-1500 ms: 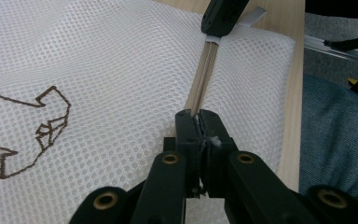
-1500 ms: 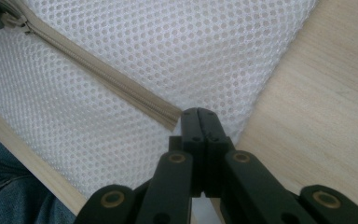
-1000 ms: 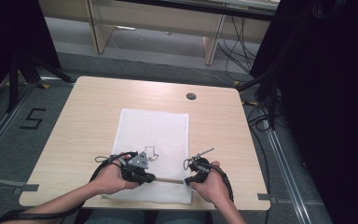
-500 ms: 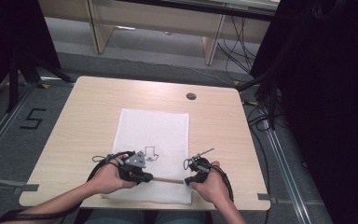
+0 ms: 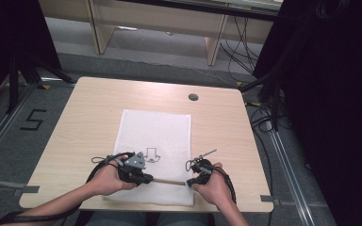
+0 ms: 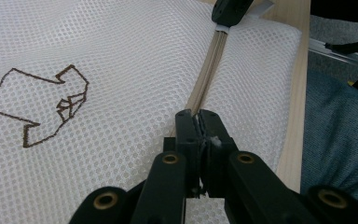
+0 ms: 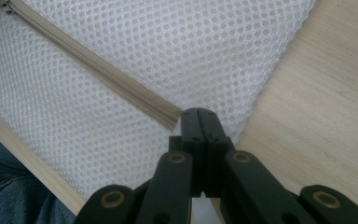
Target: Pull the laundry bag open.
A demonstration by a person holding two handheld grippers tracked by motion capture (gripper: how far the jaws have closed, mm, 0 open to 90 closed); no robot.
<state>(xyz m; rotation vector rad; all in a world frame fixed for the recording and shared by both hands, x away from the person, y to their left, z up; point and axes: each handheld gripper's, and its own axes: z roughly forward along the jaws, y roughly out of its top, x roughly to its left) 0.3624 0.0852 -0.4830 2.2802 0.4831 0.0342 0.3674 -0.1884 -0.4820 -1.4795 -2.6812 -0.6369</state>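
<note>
Evidently the white mesh bag (image 5: 153, 155) lying flat on the bench (image 5: 85, 117) is light and floppy, so each gripper, left (image 6: 199, 122) and right (image 7: 199, 116), sensibly pinches an end of its stiffer beige zipper (image 6: 208, 74).

Readable: a single black digit "5" (image 5: 32, 120), marked on the grey floor (image 5: 9, 141) to the left of the table (image 5: 89, 108), seen in the high view. On the white mesh bag (image 5: 153, 127): a brown stitched outline emblem (image 6: 37, 105), angular and arrow-like, without letters or numbers; appears small and dark near the bag's middle in the high view, larger in the left gripper view. No brand name, label or other writing legible anywhere else.
</note>
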